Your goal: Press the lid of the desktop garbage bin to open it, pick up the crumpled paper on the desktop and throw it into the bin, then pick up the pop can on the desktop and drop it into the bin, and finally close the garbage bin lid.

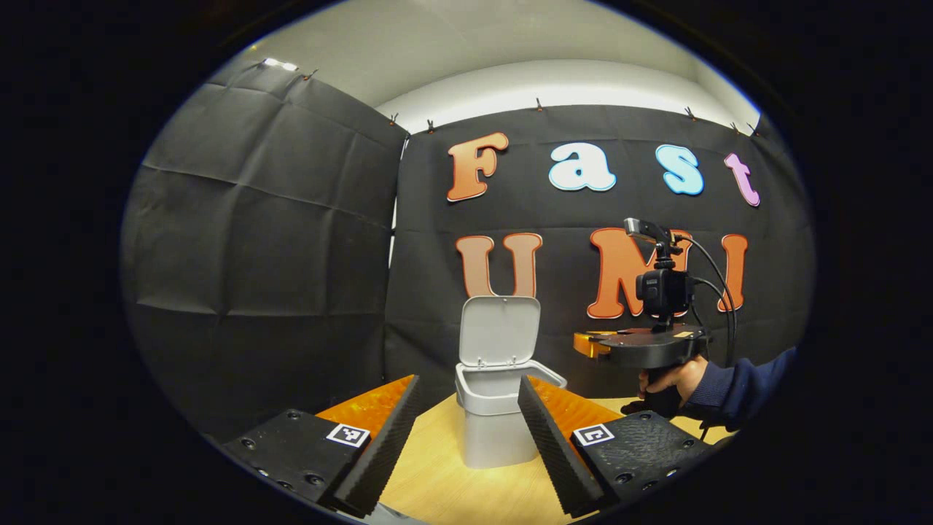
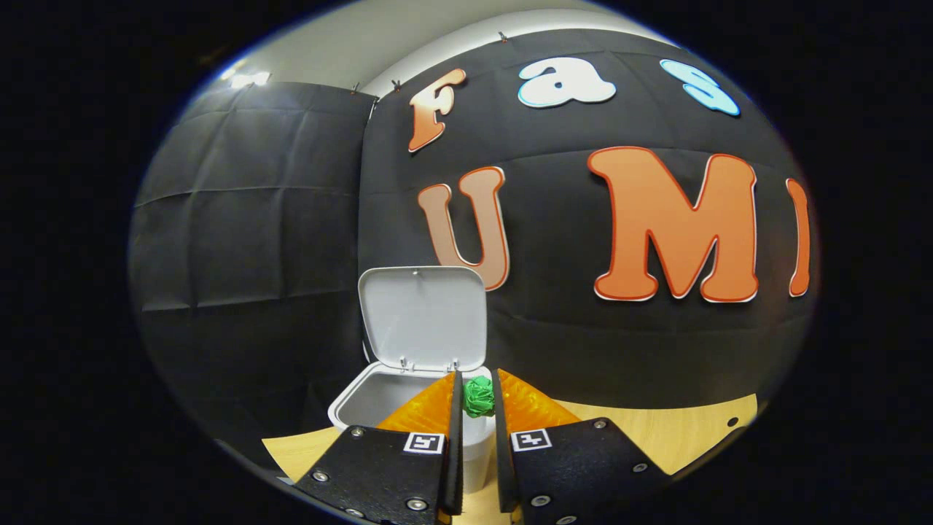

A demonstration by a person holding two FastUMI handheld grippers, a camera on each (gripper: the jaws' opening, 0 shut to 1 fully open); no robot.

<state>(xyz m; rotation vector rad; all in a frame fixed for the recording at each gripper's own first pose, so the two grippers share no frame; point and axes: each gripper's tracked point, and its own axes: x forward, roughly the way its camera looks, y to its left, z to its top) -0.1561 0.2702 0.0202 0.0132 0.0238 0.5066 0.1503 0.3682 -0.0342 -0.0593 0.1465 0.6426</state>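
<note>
Got the green crumpled paper (image 2: 479, 396) clamped in my right gripper (image 2: 477, 408), hovering at the bin (image 2: 364, 401) mouth's right rim, lid (image 2: 423, 317) up; drop point's slightly left, I think. Left gripper (image 1: 466, 430) is spread wide, facing the bin.

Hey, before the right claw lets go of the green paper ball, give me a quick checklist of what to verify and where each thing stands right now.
1. Bin lid open and upright: ok.
2. Crumpled paper pinched between the right claw fingers: ok.
3. Paper directly over the bin opening: cannot tell; in the right gripper view it sits at the opening's right edge.
4. Left claw open and holding nothing, back from the bin: ok.
5. Bin standing upright on the table: ok.
6. Pop can located for the following step: cannot tell.
</note>
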